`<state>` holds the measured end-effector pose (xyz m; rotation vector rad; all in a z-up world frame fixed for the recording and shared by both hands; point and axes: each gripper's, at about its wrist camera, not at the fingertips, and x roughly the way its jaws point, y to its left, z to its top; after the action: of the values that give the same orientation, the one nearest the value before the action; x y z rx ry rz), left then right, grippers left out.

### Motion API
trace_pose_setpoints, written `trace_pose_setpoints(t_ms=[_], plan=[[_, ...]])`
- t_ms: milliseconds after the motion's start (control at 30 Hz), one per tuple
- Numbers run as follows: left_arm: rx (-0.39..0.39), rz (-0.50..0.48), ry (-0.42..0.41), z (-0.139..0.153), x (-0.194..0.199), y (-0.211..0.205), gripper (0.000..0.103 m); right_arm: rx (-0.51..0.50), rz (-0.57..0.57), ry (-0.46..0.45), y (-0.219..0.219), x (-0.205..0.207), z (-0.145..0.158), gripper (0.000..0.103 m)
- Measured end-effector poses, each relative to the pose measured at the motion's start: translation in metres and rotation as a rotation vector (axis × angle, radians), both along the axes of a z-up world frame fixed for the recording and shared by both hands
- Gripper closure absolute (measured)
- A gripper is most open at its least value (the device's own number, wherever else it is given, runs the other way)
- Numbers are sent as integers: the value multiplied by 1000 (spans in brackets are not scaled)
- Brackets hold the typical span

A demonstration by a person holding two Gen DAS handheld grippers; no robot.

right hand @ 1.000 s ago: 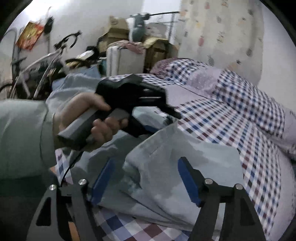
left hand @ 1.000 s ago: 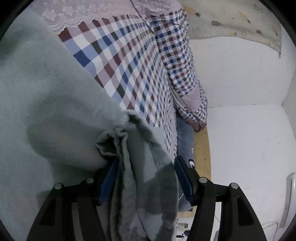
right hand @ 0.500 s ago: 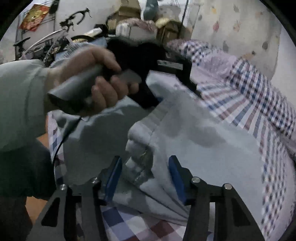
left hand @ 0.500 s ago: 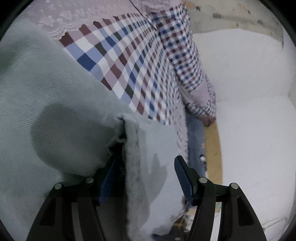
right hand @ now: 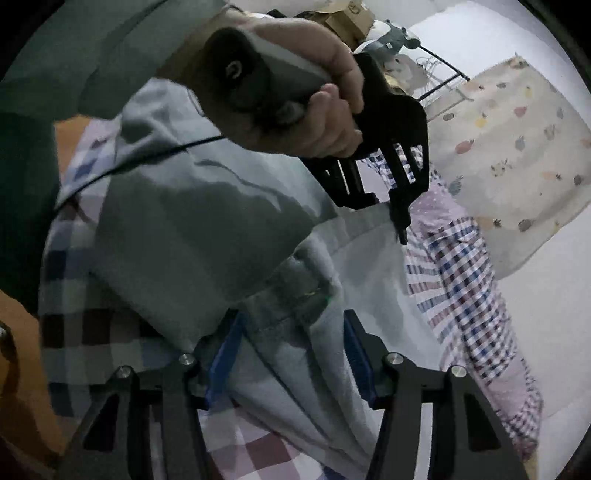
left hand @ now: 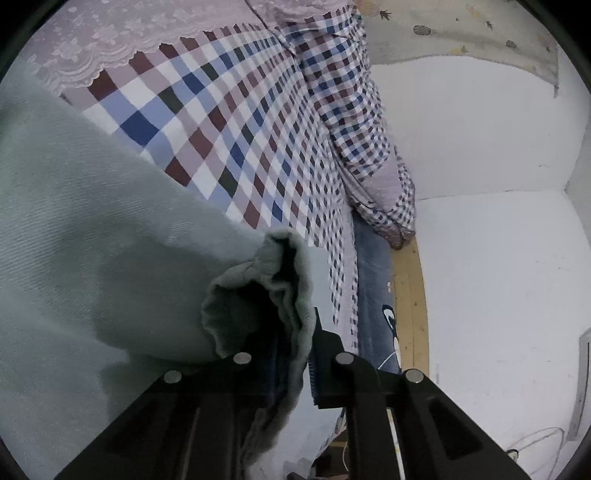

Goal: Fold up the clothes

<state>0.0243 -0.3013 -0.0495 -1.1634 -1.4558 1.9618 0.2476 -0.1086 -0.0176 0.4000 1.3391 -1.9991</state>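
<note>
A pale green garment (left hand: 110, 240) lies spread on a checked bedsheet (left hand: 229, 122). My left gripper (left hand: 295, 332) has its jaws closing on the garment's bunched hem (left hand: 258, 280), and the pads press the fabric. In the right wrist view a hand (right hand: 314, 122) holds that left gripper (right hand: 399, 221) at the garment's far edge. My right gripper (right hand: 291, 332) sits low over the near part of the garment (right hand: 207, 229). Its jaws are opening, and a thick seamed fold lies between the blue pads (right hand: 225, 354) without being pinched.
A checked pillow (left hand: 354, 122) lies at the bed's far side beside a white wall. Blue cloth (left hand: 373, 280) and a wooden bed rail (left hand: 410, 295) run along the edge. Boxes (right hand: 351, 18) and a fruit-print curtain (right hand: 509, 140) stand behind the bed.
The left jaws have closed from wide apart onto the bunched hem. The right gripper has sunk toward the garment and rolled, with the fold staying between its fingers.
</note>
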Motion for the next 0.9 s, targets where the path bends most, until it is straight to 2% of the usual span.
trace_pose_setpoints(t_ms=[200,633,700,733,767,800,867,900], plan=[[23,11,-22,-3,4,-5,91,61,26,98,-9,14,-15,41],[31,27,-42,-4,16,-10,91,100,31,70,-5,17,-18,41],[29,25,-36,-2,17,-11,90,85,24,58,-5,6,-15,44],[12,24,-32,0,18,-12,89,69,17,39,-3,5,-11,51],[-8,23,-28,2,19,-12,78,53,11,21,-2,4,-8,58],[-28,23,-23,5,19,-13,61,37,4,2,-1,3,-4,62],[-60,30,-7,12,24,-17,44,-42,-25,-58,6,-5,11,67],[-66,35,1,14,28,-21,41,-87,-40,-94,10,-9,20,68]])
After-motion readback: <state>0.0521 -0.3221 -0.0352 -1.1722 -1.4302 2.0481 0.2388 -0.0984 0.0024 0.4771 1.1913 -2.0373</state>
